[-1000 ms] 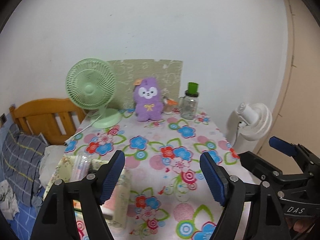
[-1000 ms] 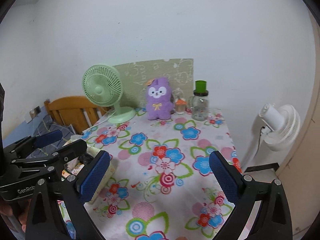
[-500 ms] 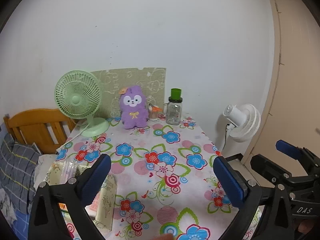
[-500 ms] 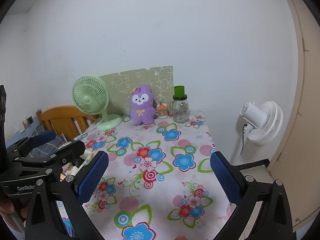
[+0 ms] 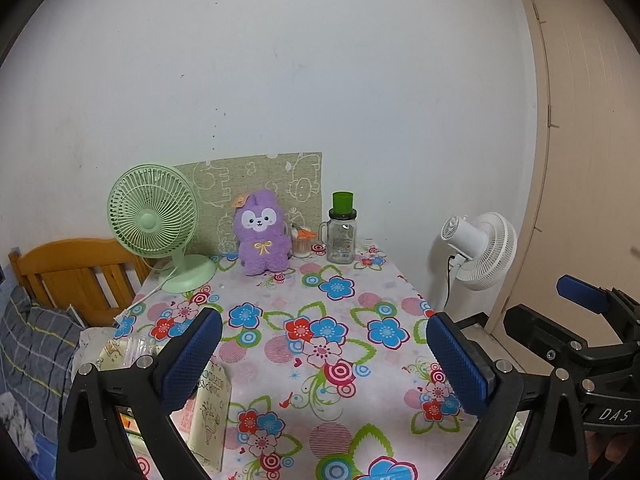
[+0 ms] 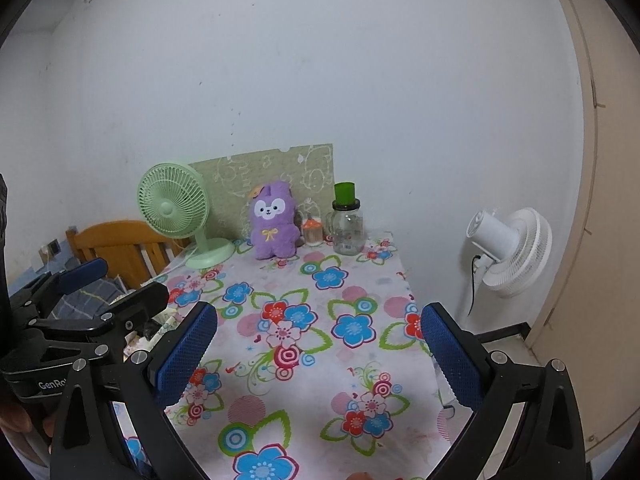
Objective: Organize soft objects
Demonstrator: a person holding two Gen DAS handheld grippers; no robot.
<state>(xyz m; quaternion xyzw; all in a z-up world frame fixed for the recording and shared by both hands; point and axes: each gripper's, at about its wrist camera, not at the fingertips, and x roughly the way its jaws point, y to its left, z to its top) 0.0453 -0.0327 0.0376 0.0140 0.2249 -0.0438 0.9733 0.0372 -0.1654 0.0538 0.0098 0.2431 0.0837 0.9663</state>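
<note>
Plush toy (image 5: 262,238), purple and rabbit-eared, is sitting upright at the far edge of a flower-patterned table (image 5: 320,344), leaning near a green patterned board against the wall. It is standing between a green desk fan (image 5: 154,220) on its left and a glass jar (image 5: 341,232) with a green lid on its right, with a small orange-topped container tucked just beside it.

Both tools are hovering over the near end of the table, well apart from the toy, which is lying straight ahead and slightly down from each. The left gripper (image 5: 324,360) is spread wide with nothing between its blue pads; the right gripper (image 6: 318,356) is likewise gaping and empty. Neither looks clearly nearer, though the toy is sitting a little left of centre in both views (so the left tool seems marginally better lined up). The toy's long axis is running vertically, so a grasp would likely be closing across its body from the sides.

Readable writing: "DAS" on the right tool's body as seen from the left camera, and "GenRo", cut off, on the left tool as seen from the right camera. A white floor fan (image 5: 480,248) is standing beyond the table's right side.
</note>
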